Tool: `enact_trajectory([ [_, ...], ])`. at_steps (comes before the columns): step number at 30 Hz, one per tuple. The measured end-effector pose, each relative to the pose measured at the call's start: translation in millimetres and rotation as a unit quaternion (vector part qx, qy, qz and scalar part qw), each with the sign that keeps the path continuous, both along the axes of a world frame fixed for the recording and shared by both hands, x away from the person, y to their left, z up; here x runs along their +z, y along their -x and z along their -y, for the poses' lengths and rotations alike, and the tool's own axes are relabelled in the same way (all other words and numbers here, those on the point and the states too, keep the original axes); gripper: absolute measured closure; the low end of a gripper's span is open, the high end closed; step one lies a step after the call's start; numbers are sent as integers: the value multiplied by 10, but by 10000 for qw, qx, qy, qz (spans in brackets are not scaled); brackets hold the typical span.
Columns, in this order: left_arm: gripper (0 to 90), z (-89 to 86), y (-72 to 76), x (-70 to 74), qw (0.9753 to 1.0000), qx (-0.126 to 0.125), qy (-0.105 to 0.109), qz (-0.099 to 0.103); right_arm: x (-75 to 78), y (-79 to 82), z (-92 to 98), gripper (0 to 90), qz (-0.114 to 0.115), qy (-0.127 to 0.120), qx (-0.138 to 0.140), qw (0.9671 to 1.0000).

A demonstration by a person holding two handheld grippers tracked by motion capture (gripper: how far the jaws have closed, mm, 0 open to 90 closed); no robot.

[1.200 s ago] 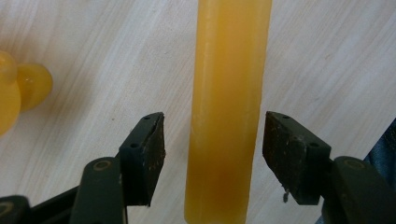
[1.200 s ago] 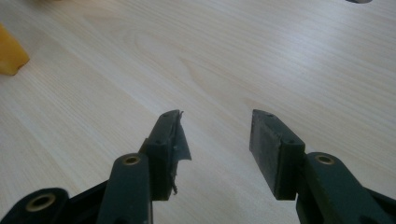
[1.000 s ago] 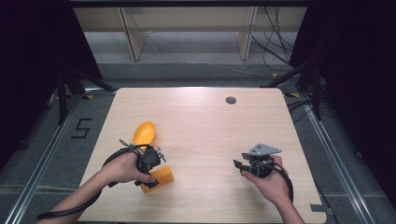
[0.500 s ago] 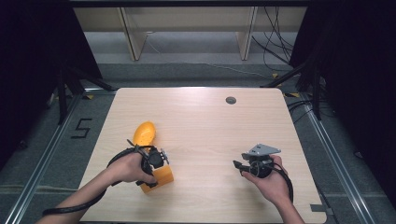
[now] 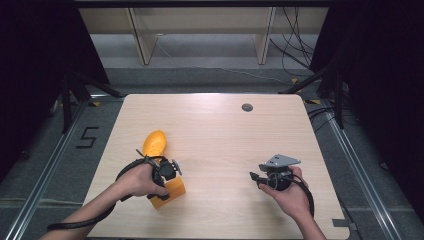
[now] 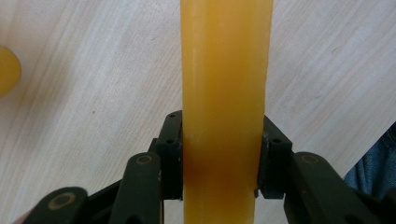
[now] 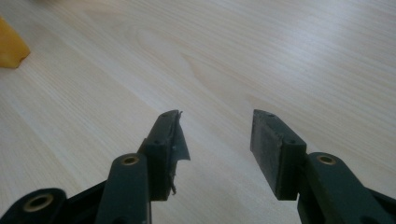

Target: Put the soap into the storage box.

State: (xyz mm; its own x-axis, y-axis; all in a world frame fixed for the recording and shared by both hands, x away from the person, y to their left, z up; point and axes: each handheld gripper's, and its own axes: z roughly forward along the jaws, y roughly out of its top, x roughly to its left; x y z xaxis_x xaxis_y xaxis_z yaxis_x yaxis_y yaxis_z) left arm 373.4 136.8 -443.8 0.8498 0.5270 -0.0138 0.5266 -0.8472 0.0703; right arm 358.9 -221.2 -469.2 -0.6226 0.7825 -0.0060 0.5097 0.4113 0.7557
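Wooden table (image 5: 225,135), pale. Orange block (image 5: 169,193) near the front left edge, clamped across its width by the left gripper (image 6: 219,154); a rounded orange piece (image 5: 154,142) lies just beyond. Right gripper (image 7: 217,140) parted, nothing between, low over bare wood. Judged step: block grasped; next move needs a lift or repositioning.

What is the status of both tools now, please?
Left tool shut on orange block. Right tool open, empty. Orange oval piece lying apart on table.
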Motion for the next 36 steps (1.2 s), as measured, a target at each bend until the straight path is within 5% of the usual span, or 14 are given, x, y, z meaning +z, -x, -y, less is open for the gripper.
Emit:
enact_trajectory([
  [10,605,17,5,8,9994,322,-53,-85,-8,-3,-1,527,23,-22,-15,10000],
  [15,605,25,30,35,9972,719,-9,-216,-8,0,-2,525,0,-25,-28,10000],
  [17,606,14,6,42,9981,590,-59,-179,-9,-2,-2,524,18,-22,-20,10000],
  [26,606,-12,-23,120,9923,1200,116,-272,-7,-4,0,523,-15,5,-2,10000],
  [36,606,-42,-99,202,9891,1434,184,-281,-8,3,-3,522,-20,-33,-29,10000],
])
